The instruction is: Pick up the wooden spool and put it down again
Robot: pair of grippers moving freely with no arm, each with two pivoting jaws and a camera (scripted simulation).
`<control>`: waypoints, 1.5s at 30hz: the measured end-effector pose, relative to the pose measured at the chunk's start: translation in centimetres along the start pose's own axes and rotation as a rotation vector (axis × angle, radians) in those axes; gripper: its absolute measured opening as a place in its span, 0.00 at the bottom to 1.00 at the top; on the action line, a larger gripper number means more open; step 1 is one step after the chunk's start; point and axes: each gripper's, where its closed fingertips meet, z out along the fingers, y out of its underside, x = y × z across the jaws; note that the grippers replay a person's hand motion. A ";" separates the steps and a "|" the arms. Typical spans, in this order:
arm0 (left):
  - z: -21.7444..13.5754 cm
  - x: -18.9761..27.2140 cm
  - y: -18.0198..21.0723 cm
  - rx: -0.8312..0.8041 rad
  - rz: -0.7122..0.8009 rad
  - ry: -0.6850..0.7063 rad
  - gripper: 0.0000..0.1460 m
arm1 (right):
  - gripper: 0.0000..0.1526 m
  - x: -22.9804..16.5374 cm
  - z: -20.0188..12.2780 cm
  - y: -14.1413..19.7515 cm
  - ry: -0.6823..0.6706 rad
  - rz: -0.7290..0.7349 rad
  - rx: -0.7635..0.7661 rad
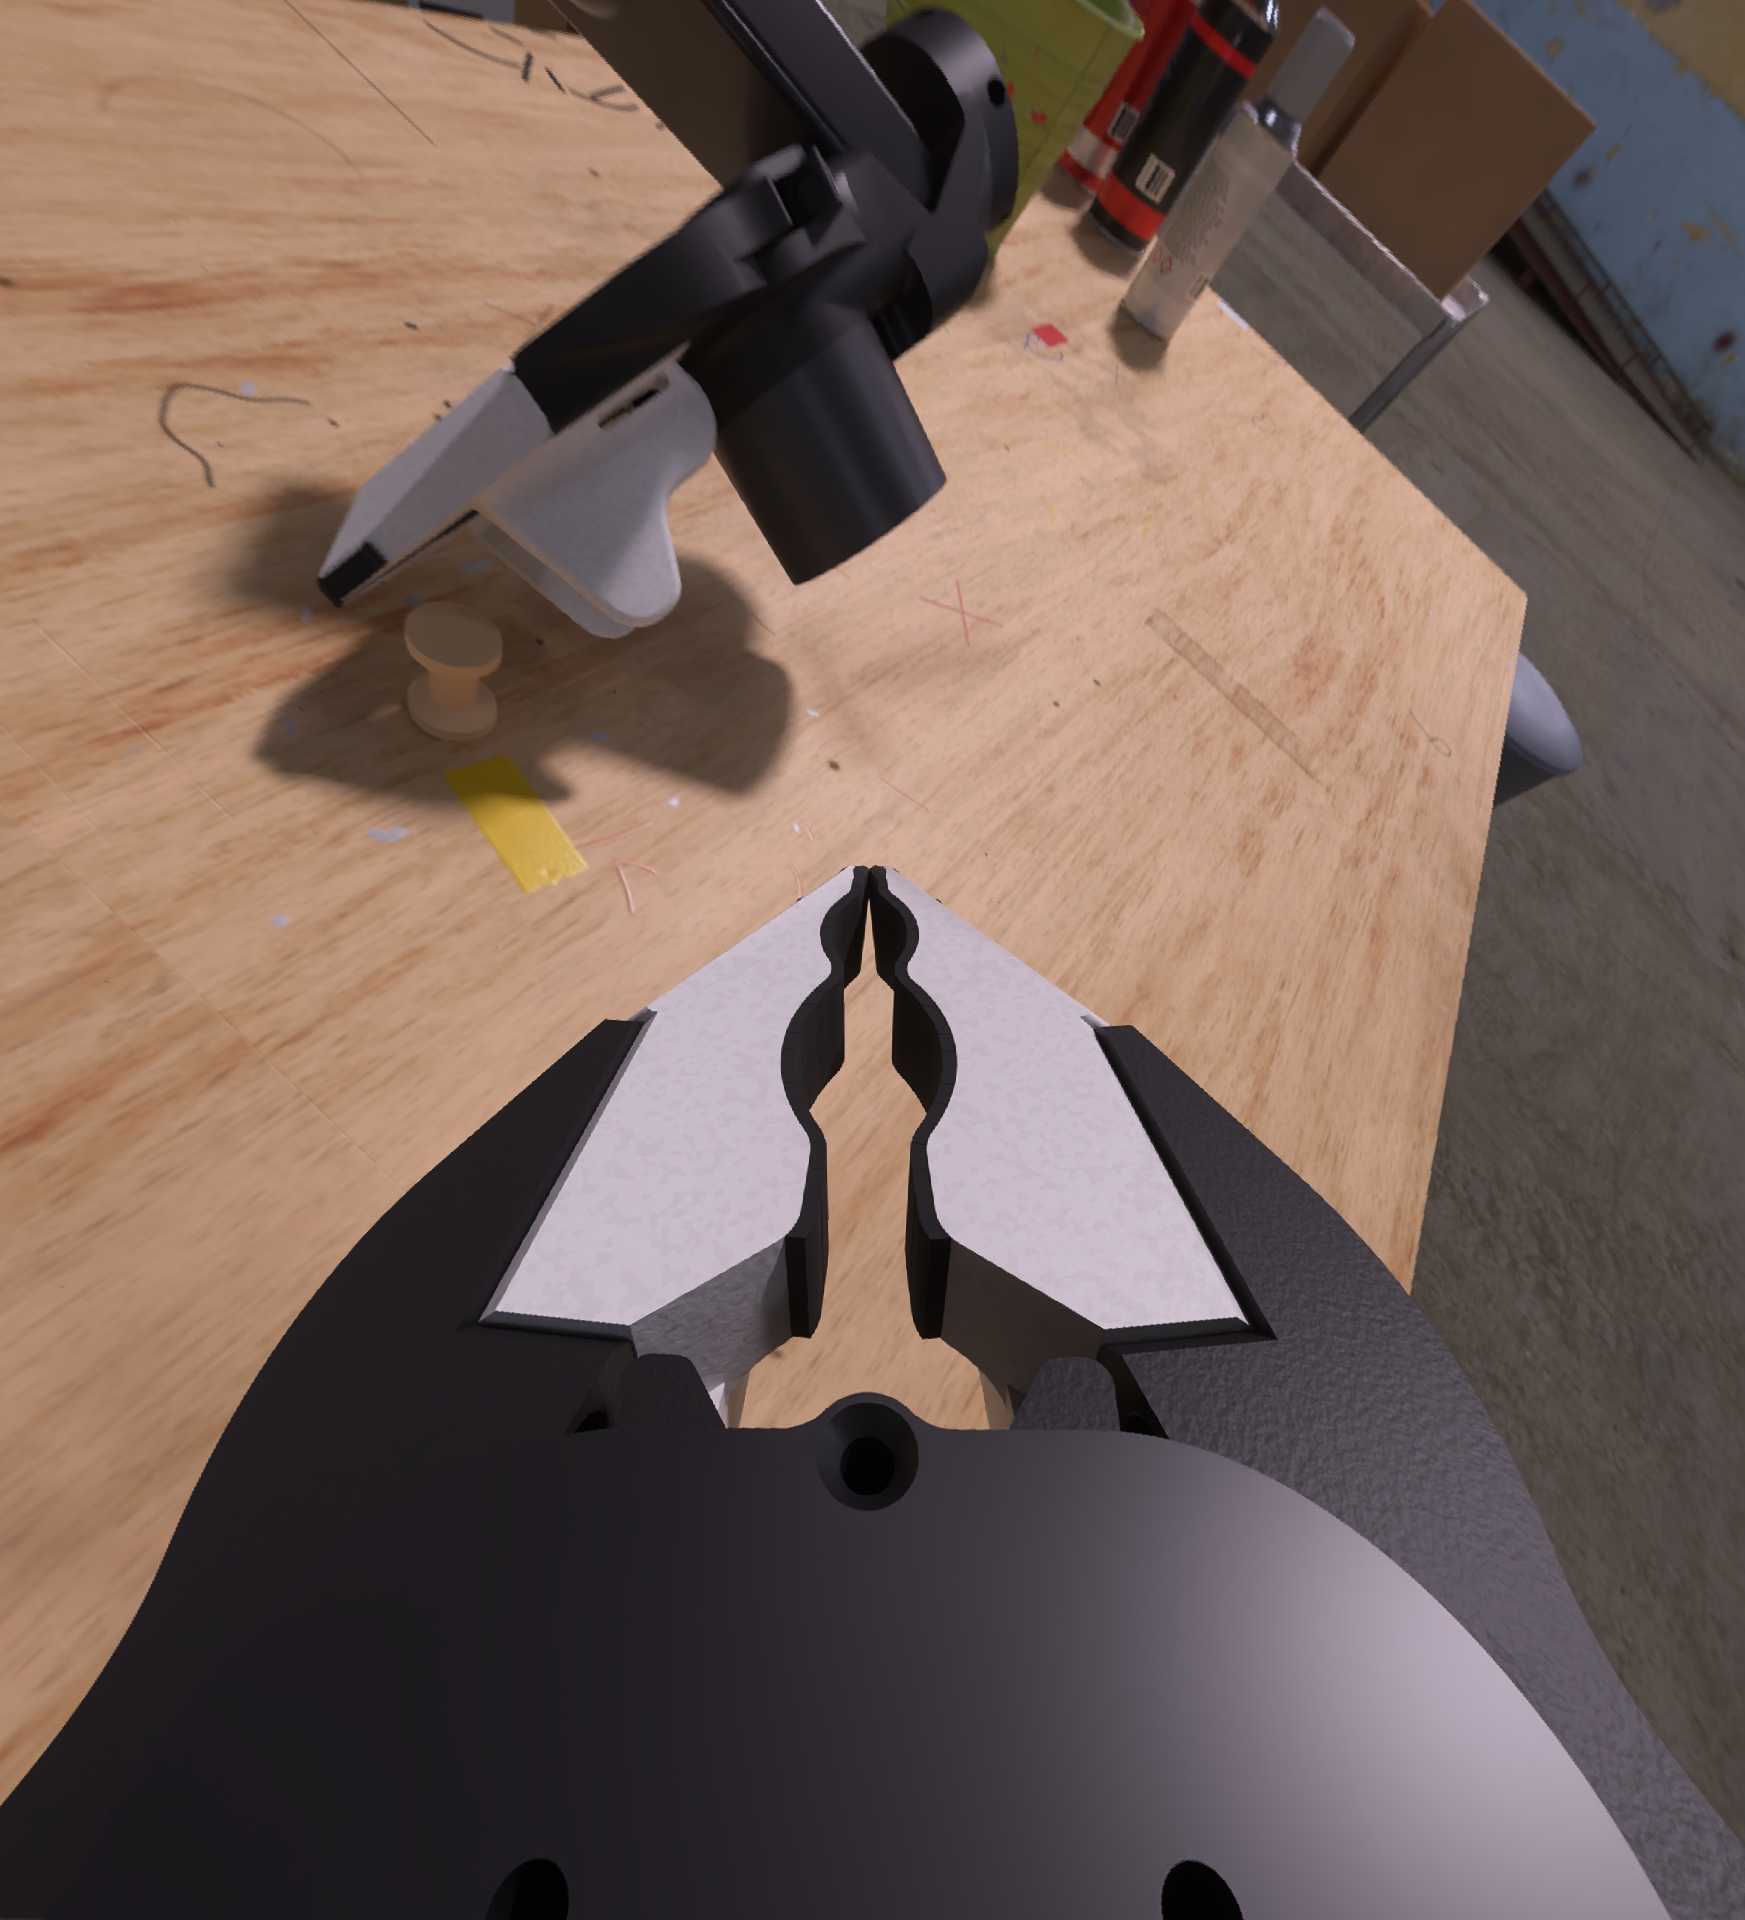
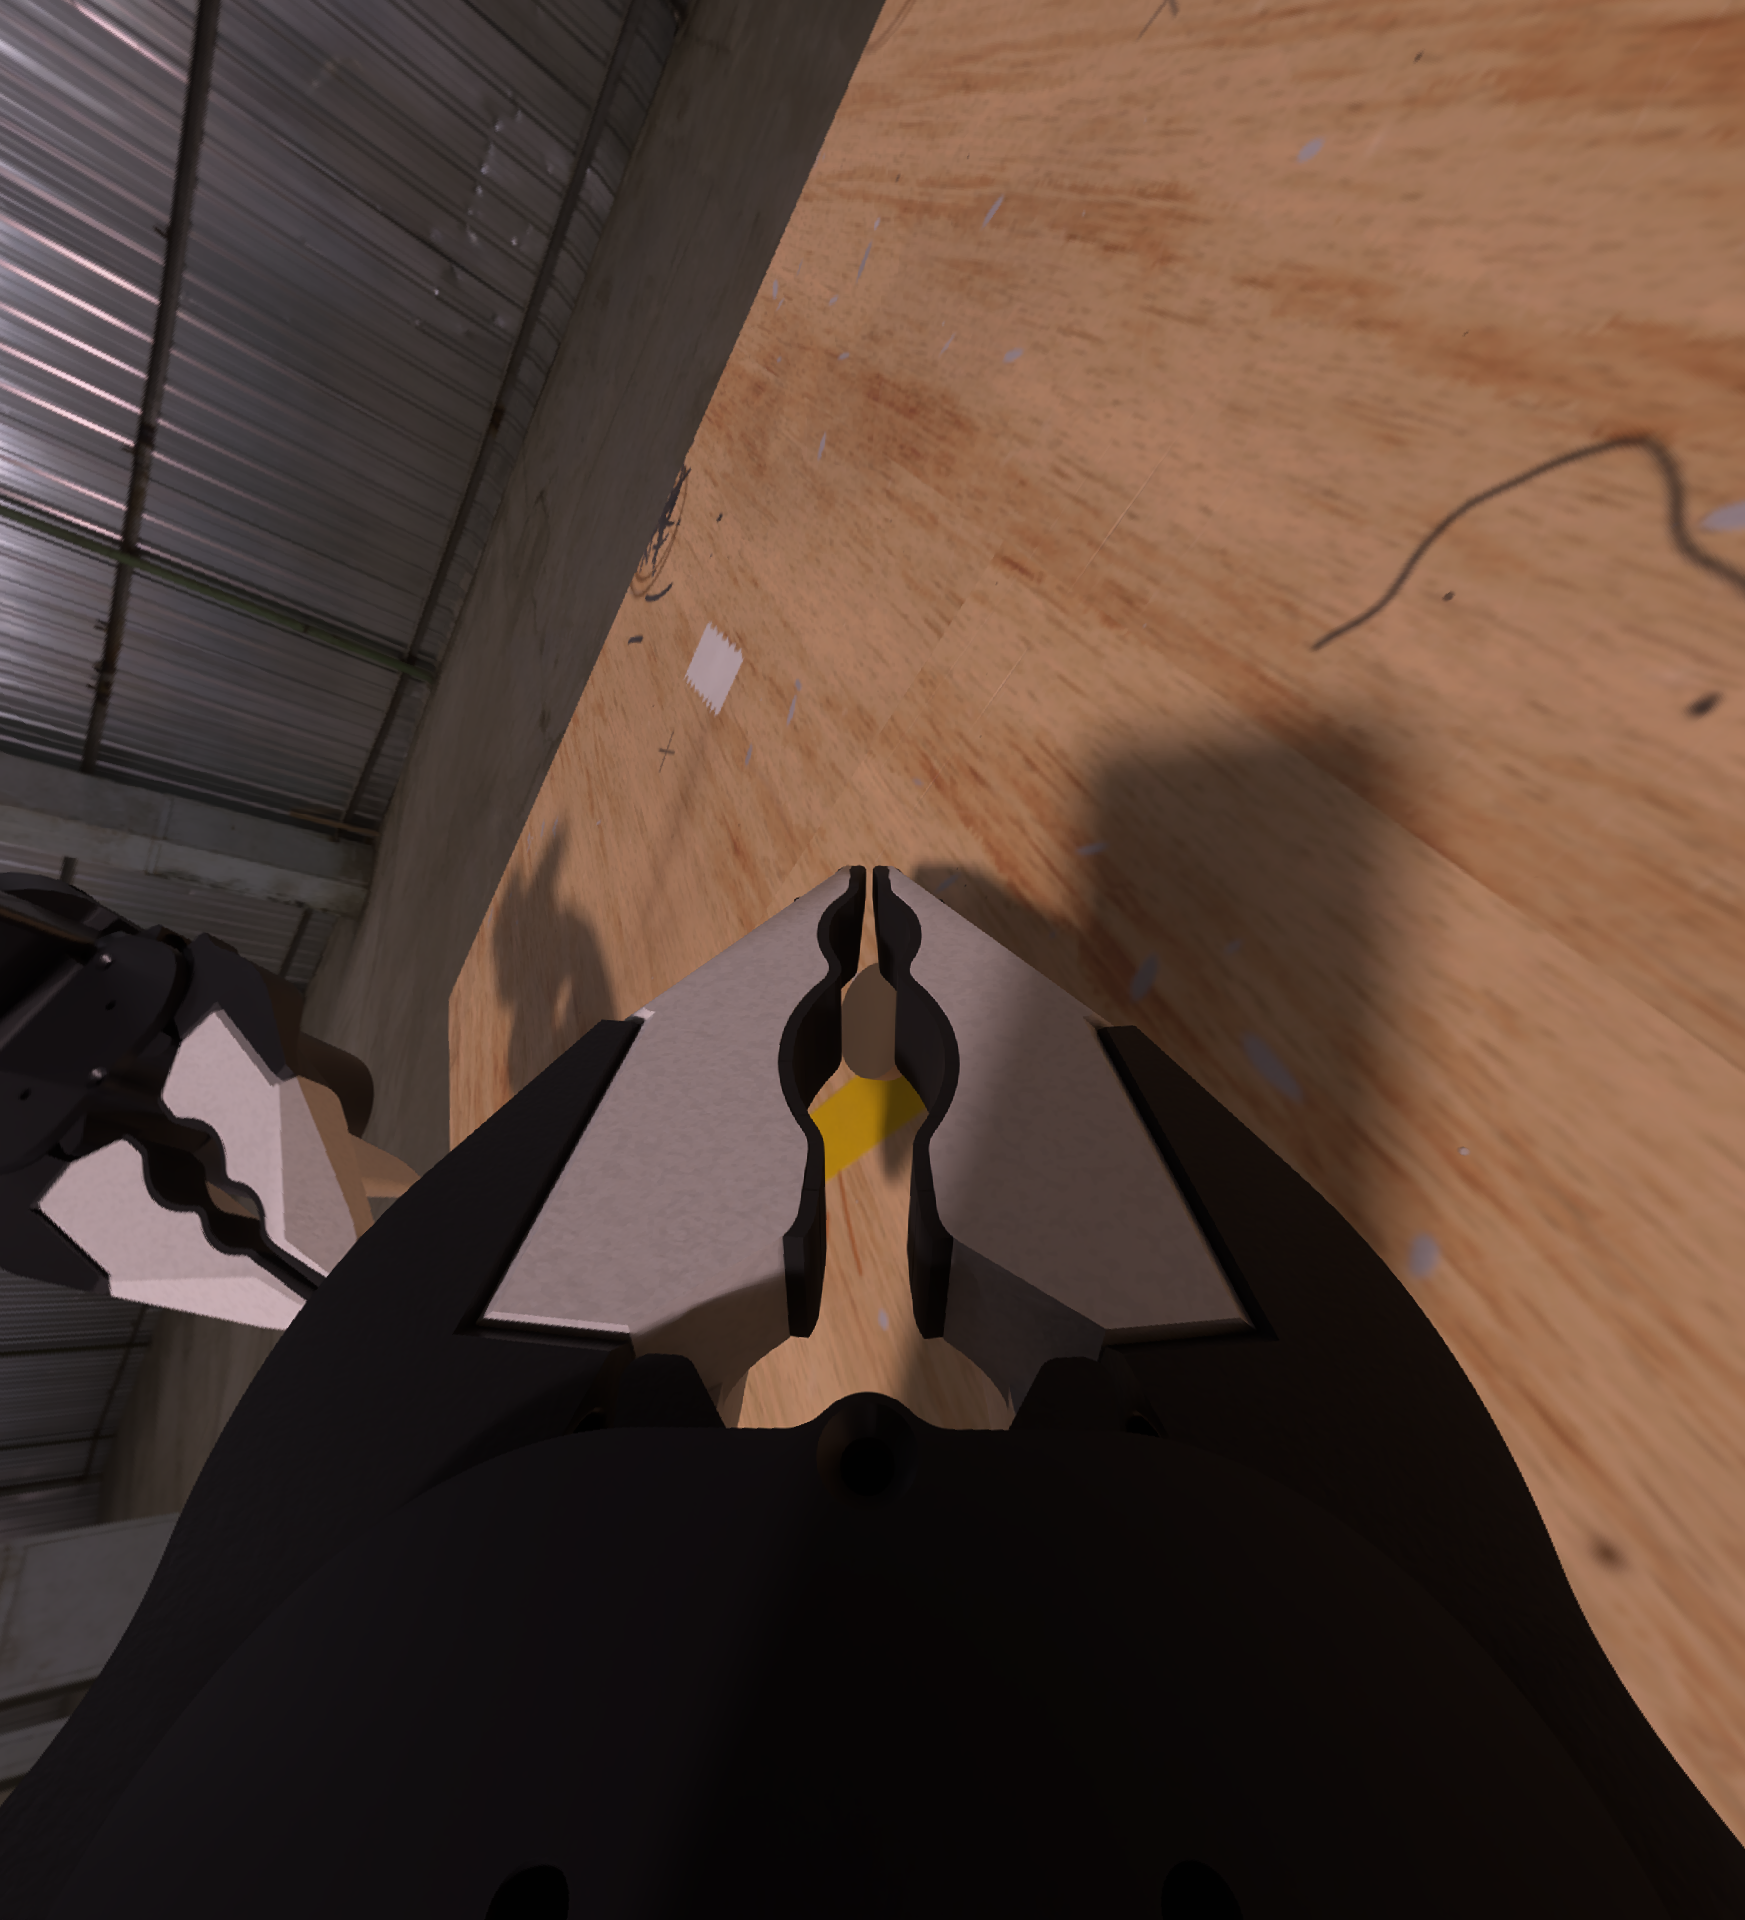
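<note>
The small wooden spool (image 1: 452, 670) stands upright on the plywood table (image 1: 1159, 727), just beyond a strip of yellow tape (image 1: 515, 821). My right gripper (image 1: 359, 577) hovers slanted just above and behind it, jaws shut and empty, with its shadow over the spool. In the right wrist view the right gripper (image 2: 868, 878) is shut, and the spool (image 2: 868, 1029) and tape (image 2: 863, 1122) show through the gap behind the fingertips. My left gripper (image 1: 868, 878) is shut and empty, well short of the spool, and it also shows at the left of the right wrist view (image 2: 193, 1195).
A green container (image 1: 1055, 94), black and red spray cans (image 1: 1159, 125) and a grey bottle (image 1: 1211, 218) stand at the table's far right. The table's edge (image 1: 1470, 935) runs down the right. A white scrap (image 2: 712, 665) lies near the other edge.
</note>
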 end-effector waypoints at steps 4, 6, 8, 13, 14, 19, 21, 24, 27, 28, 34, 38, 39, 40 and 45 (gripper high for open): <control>0.3 0.4 0.9 -0.023 -0.013 0.027 0.00 | 0.01 -0.1 0.5 0.5 0.002 0.018 -0.017; 0.2 0.6 1.1 -0.019 -0.027 0.050 0.00 | 0.01 0.0 0.6 0.8 0.013 0.002 -0.032; 0.0 0.6 1.3 -0.014 -0.031 0.050 0.00 | 0.00 0.2 0.5 1.0 0.034 -0.028 -0.062; -0.4 0.6 1.5 0.000 -0.050 0.060 0.00 | 0.02 0.9 0.0 1.0 0.082 -0.088 -0.063; -0.4 0.6 1.5 0.001 -0.057 0.066 0.00 | 0.02 0.9 0.0 1.0 0.082 -0.088 -0.064; -0.2 0.7 1.4 0.007 -0.073 0.085 0.00 | 0.05 1.3 0.1 1.0 0.088 -0.083 -0.056; 0.0 0.7 1.5 0.003 -0.073 0.088 0.00 | 0.09 1.3 0.2 1.0 0.082 -0.070 -0.049; 0.2 0.9 1.5 -0.003 -0.076 0.097 0.00 | 0.15 1.5 0.4 1.1 0.089 -0.064 -0.048; 0.3 1.0 1.6 -0.010 -0.078 0.103 0.00 | 0.16 1.5 0.4 1.1 0.100 -0.082 -0.051; 0.4 1.1 1.6 -0.012 -0.077 0.105 0.00 | 0.17 1.6 0.4 1.2 0.116 -0.098 -0.059; 0.5 1.5 1.7 -0.023 -0.073 0.110 0.00 | 0.25 1.1 0.1 1.1 0.158 -0.175 -0.100; 0.5 1.6 1.8 -0.030 -0.073 0.113 0.00 | 0.27 0.9 -0.9 0.4 0.235 -0.287 -0.104; 0.5 1.6 1.8 -0.032 -0.074 0.114 0.00 | 0.28 0.8 -1.1 0.3 0.248 -0.316 -0.110; 0.5 1.6 1.9 -0.034 -0.076 0.115 0.00 | 0.30 0.5 -1.2 0.3 0.241 -0.354 -0.122; 0.6 1.6 2.2 -0.045 -0.080 0.115 0.00 | 0.34 0.3 -1.0 2.1 0.220 -0.712 -0.258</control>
